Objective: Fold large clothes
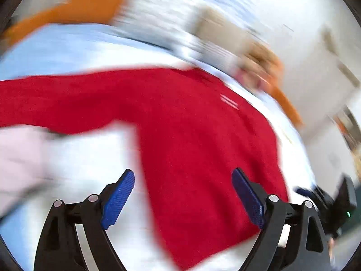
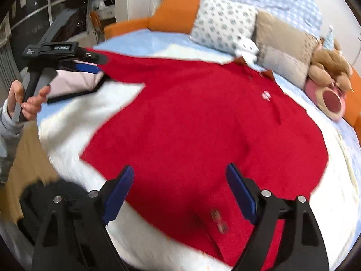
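Note:
A large red polo shirt (image 2: 203, 124) lies spread flat on the white sheet (image 2: 74, 122) of a bed, collar toward the pillows and one sleeve reaching left. My right gripper (image 2: 179, 171) hovers open over the shirt's near hem, with nothing between its blue pads. My left gripper (image 1: 182, 176) is also open and empty, above the shirt's (image 1: 191, 135) left side; this view is blurred by motion. In the right wrist view a hand (image 2: 29, 106) holds the left gripper (image 2: 90, 67) near the sleeve end, beside a pale pink cloth (image 2: 72, 81).
A patterned pillow (image 2: 222, 24), a beige cushion (image 2: 279, 45) and a brown plush toy (image 2: 331, 65) line the orange headboard (image 2: 176, 15). A dark garment (image 2: 45, 194) lies at the bed's near left corner above wooden floor (image 2: 24, 158).

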Available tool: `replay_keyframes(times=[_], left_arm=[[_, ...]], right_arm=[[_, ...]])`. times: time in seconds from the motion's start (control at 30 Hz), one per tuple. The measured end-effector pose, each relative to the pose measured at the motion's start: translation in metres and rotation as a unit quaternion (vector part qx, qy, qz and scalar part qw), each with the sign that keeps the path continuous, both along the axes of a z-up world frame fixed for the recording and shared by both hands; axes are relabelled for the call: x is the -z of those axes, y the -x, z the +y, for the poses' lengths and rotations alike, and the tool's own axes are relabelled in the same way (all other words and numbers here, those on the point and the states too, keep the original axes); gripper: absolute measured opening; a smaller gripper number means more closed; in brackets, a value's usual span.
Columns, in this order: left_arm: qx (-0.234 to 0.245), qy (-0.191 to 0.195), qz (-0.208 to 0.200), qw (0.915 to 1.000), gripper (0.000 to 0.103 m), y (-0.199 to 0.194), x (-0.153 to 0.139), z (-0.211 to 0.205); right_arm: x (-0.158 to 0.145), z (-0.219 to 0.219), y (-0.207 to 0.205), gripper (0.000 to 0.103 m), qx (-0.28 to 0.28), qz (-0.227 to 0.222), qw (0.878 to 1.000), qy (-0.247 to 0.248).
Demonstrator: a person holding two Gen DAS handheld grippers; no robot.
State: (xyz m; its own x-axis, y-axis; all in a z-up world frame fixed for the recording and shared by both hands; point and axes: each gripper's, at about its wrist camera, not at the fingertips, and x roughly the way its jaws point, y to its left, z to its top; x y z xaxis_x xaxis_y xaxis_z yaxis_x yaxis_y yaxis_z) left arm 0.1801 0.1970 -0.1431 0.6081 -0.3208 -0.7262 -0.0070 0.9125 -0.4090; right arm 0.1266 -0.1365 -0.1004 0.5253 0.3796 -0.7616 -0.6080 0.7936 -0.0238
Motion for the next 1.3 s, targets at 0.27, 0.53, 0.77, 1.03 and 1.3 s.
replay_keyframes(times=[0.27, 0.53, 0.77, 1.03, 1.3], left_arm=[[-0.224, -0.053, 0.059, 0.9714, 0.090, 0.010, -0.022, 0.220], [-0.254, -0.024, 0.087, 0.9629, 0.091, -0.007, 0.018, 0.306], [-0.244, -0.026, 0.076, 0.9665, 0.080, -0.021, 0.010, 0.312], [-0.199, -0.016, 0.034, 0.9793, 0.022, -0.025, -0.003, 0.279], [-0.009, -0.043, -0.036, 0.9984, 0.016, -0.039, -0.059, 0.125]], right_arm=[[-0.023, 0.093, -0.074, 0.089, -0.012, 0.014, 0.997, -0.079], [-0.025, 0.158, -0.120, 0.090, -0.021, 0.062, 0.989, -0.135], [-0.008, 0.151, -0.108, 0.092, -0.024, 0.064, 0.990, -0.123], [0.010, 0.132, -0.130, 0.093, 0.005, 0.094, 0.987, -0.129], [-0.005, 0.108, -0.143, 0.093, 0.020, 0.079, 0.982, -0.172]])
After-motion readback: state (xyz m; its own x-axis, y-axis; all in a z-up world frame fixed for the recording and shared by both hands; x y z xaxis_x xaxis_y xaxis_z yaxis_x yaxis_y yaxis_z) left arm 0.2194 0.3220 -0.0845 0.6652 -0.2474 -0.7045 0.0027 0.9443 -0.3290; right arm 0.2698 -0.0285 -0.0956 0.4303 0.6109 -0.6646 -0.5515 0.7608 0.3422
